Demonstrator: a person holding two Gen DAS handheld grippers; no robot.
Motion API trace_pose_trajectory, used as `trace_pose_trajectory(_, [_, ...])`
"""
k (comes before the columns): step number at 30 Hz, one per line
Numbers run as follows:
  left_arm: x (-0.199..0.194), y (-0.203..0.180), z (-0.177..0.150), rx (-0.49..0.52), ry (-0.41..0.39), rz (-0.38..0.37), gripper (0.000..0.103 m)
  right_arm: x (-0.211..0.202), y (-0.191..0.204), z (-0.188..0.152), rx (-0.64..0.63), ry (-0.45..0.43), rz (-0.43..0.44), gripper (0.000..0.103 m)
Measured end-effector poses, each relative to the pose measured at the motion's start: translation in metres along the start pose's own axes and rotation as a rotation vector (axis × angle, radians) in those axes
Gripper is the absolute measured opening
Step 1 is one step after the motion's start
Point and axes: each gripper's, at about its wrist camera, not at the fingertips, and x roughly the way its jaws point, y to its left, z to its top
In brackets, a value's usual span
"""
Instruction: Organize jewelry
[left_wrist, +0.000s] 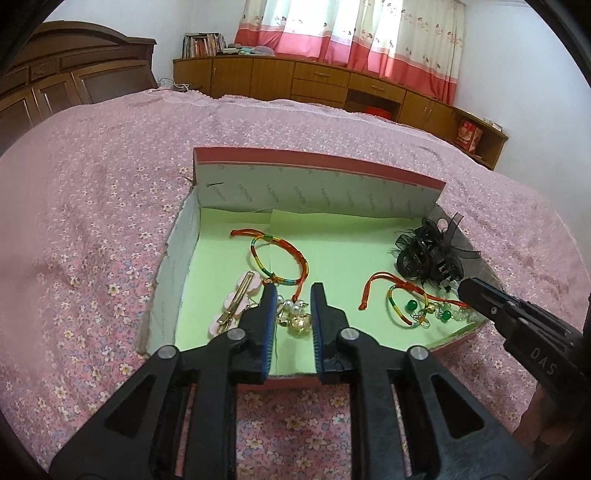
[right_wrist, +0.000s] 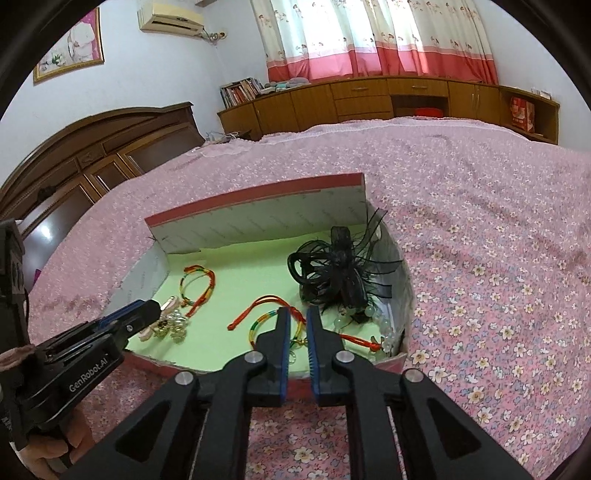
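- We see the shoe box (left_wrist: 325, 173), green-lined, on the pink floral bed (left_wrist: 92, 221).
- Left gripper (left_wrist: 293, 295): fingers slightly parted over the pearl-and-gold cluster (left_wrist: 295, 314) at the box's near left, gripping nothing.
- Right gripper (right_wrist: 295, 319): fingers narrowly parted over the corded bracelet (right_wrist: 266, 321), no clamp.
- Black hair clip (right_wrist: 340, 273) sits far right in the box.

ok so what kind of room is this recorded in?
Almost certainly a home bedroom. The open box of jewelry sits on a bed under a pink floral bedspread, with a dark wooden headboard behind, and low wooden cabinets below a curtained window.
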Motion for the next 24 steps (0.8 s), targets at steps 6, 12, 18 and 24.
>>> trace_pose_trajectory(6, [-0.016, -0.002, -0.001, 0.000, -0.019, -0.008, 0.028, -0.019, 0.005, -0.001, -0.002, -0.041, 0.017, 0.028])
trace_pose_trajectory(12, [-0.040, -0.005, -0.005, 0.014, -0.061, 0.010, 0.043, -0.041, 0.009, -0.004, -0.012, -0.083, 0.023, 0.036])
trace_pose_trajectory(18, [-0.058, -0.006, -0.011, 0.006, -0.082, 0.028, 0.050, -0.062, 0.013, -0.011, -0.023, -0.118, 0.021, 0.044])
trace_pose_trajectory(24, [-0.073, -0.005, -0.020, 0.002, -0.095, 0.050, 0.053, -0.080, 0.018, -0.025, -0.033, -0.139, 0.014, 0.057])
